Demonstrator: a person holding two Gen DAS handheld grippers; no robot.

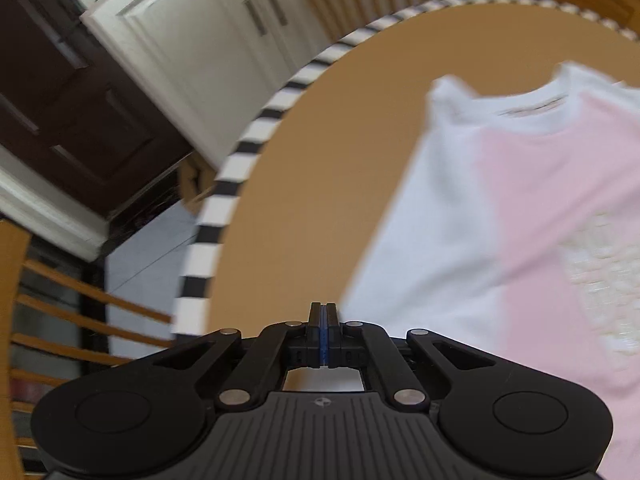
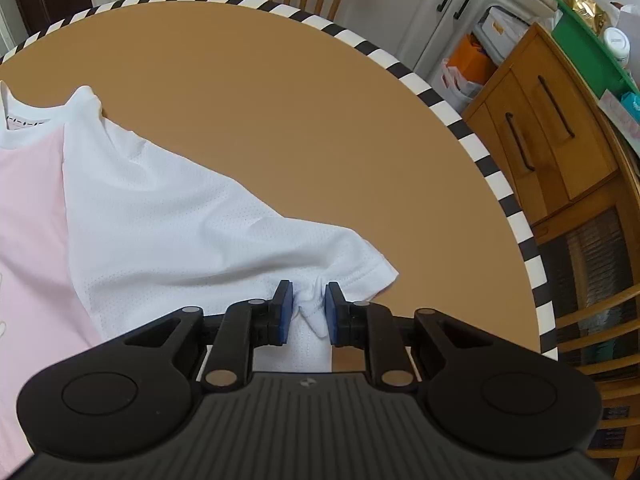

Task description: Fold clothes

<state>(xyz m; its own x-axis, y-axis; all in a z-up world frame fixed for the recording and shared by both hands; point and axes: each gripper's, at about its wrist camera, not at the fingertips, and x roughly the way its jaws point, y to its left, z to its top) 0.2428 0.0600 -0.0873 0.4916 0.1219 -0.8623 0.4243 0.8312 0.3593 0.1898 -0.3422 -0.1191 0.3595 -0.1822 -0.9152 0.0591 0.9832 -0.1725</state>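
T-shirt [image 2: 160, 216] on table [image 2: 280, 100], sleeve bunched between right gripper [image 2: 308, 308] fingers

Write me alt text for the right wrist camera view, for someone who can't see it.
The right gripper, black with blue pads, has a bunched fold of a white mesh sleeve between its part-open jaws. The sleeve belongs to a white and pink T-shirt lying on a round tan table with a black-and-white striped rim. Wooden cabinets stand beyond.

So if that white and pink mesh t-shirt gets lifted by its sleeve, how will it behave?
The white and pink mesh t-shirt is probably floppy: its sleeve already bunches between the right gripper pads. Thin, perforated fabric suggests it is light. It would likely drape and drag across the tan round table.
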